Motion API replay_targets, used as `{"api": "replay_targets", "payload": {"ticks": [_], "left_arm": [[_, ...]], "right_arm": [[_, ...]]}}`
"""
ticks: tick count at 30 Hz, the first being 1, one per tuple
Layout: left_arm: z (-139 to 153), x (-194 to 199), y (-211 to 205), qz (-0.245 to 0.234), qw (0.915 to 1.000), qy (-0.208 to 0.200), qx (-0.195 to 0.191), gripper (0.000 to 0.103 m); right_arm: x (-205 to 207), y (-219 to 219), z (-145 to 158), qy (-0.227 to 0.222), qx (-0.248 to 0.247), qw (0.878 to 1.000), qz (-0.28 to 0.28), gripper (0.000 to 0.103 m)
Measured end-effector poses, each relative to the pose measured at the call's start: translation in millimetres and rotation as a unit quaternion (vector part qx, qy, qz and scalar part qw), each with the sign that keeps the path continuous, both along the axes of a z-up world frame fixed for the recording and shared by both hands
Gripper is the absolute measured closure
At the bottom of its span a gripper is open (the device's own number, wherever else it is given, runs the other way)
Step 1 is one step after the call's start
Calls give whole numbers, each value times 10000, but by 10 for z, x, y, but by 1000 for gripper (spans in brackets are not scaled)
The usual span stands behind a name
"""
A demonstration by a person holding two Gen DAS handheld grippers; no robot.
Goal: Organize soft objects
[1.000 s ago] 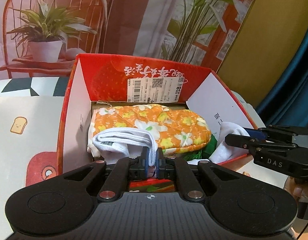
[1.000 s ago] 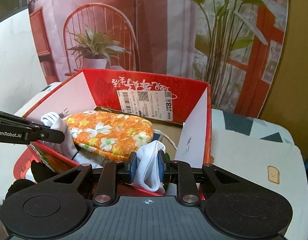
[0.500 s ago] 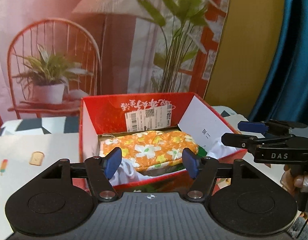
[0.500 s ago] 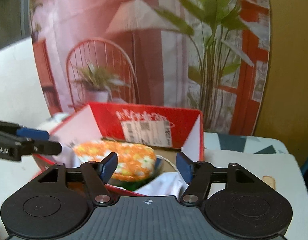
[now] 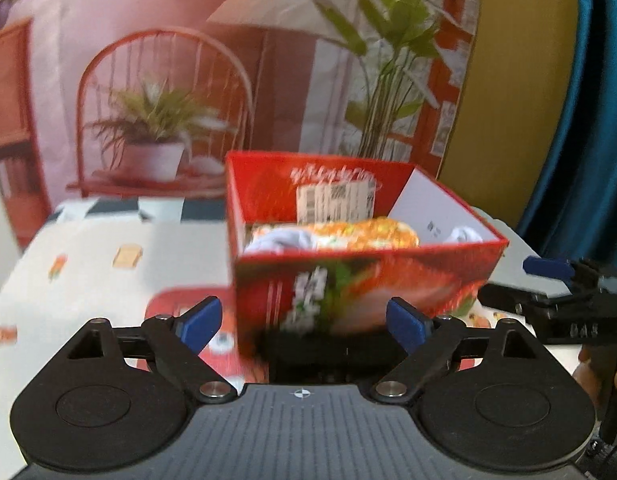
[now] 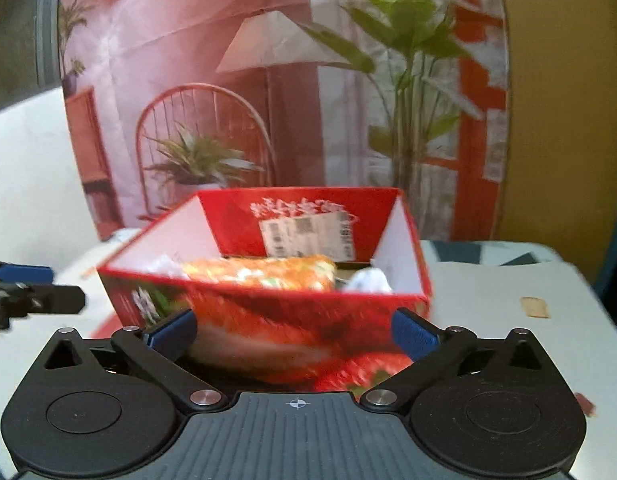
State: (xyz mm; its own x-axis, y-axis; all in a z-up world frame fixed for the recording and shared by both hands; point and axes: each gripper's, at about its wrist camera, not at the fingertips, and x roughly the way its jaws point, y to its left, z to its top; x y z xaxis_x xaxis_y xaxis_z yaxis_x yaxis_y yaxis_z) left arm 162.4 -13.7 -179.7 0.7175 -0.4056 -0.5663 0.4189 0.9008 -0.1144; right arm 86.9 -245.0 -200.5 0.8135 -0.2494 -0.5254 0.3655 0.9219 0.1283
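Two views, both blurred. L wrist: left gripper jaws just spread wide, nothing between; red box just beyond holds orange floral cloth and white socks. R wrist: right gripper likewise just released, empty, near the box front.

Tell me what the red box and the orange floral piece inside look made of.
Red box: likely glossy printed cardboard, with thin straight walls, plain white inside faces and a stuck-on label. Orange floral piece: apparently soft padded printed fabric, puffy and rounded; blur hides the weave.
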Motion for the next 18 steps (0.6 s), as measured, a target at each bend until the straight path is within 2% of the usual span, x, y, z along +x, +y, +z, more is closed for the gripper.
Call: {"api": "replay_targets", "payload": {"ticks": [3,7,11,14,18], "left_arm": [[-130,-111,80,78,9999,152,-20,12],[-321,-207,140,276,9988,340,226,12],[-441,-242,258,491,9968,637,31,13],[-495,-292,265,488,9963,705,83,13],[-520,-344,259,543,9957,741,95,15]], "right_arm": [[-127,124,-135,104,139,9995,255,0],[-269,229,-324,378,356,9976,450,0],[-331,311,-495,681,449,9957,439,2],[-352,326,-537,732,536,9947,493,6],[-351,394,-519,730,358,9940,736,10]]}}
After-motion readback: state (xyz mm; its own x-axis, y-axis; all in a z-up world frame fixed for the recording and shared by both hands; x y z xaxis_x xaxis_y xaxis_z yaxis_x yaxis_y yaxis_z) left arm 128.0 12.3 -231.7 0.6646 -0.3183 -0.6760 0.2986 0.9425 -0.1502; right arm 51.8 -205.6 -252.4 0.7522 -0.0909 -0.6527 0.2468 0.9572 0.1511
